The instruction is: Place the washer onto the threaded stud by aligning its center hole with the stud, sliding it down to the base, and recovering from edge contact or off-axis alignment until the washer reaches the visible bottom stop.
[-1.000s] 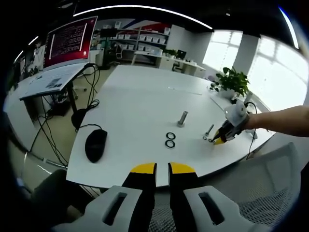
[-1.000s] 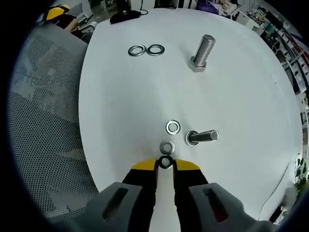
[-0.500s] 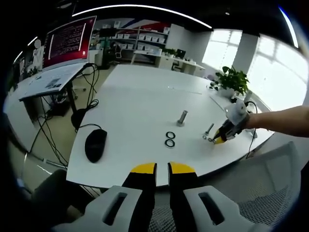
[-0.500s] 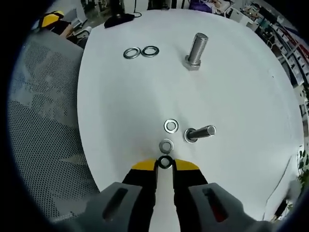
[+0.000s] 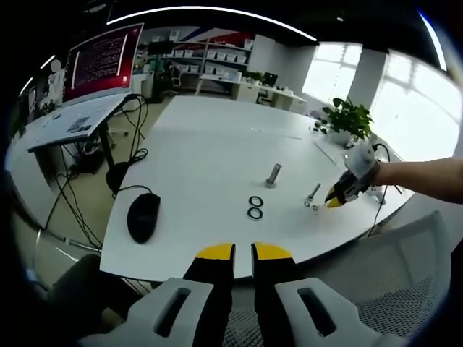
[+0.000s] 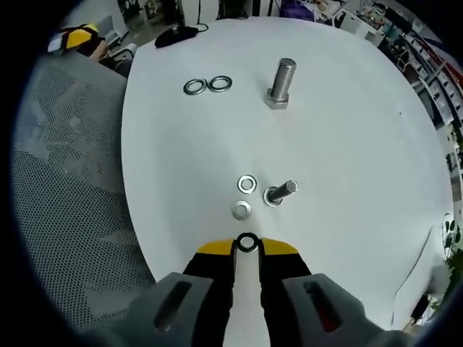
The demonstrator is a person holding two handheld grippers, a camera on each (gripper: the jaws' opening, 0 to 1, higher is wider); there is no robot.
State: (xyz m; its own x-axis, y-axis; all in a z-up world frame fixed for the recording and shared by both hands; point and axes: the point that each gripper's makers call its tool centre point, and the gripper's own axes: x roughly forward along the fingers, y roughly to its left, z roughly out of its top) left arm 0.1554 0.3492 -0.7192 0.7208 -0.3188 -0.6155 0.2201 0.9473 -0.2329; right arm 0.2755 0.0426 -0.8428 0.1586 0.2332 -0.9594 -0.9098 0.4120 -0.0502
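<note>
Washer [image 6: 247,243] clenched edge-on in right gripper [image 6: 247,247]; we carry it level over upright stud [image 6: 281,82] mid-table [image 6: 362,144]; left gripper [image 5: 243,253] clenched, holding nothing.

In the left gripper view, the small rings by the lying bolt [image 5: 312,193] near the desk's [image 5: 210,152] right edge are too tiny to count. The washer [image 6: 247,243] is partly hidden between the right gripper's [image 6: 247,248] yellow tips. The person's arm [image 5: 427,178] is cut off at the picture's right side. The red screen's [image 5: 103,59] words are too blurry to read.
</note>
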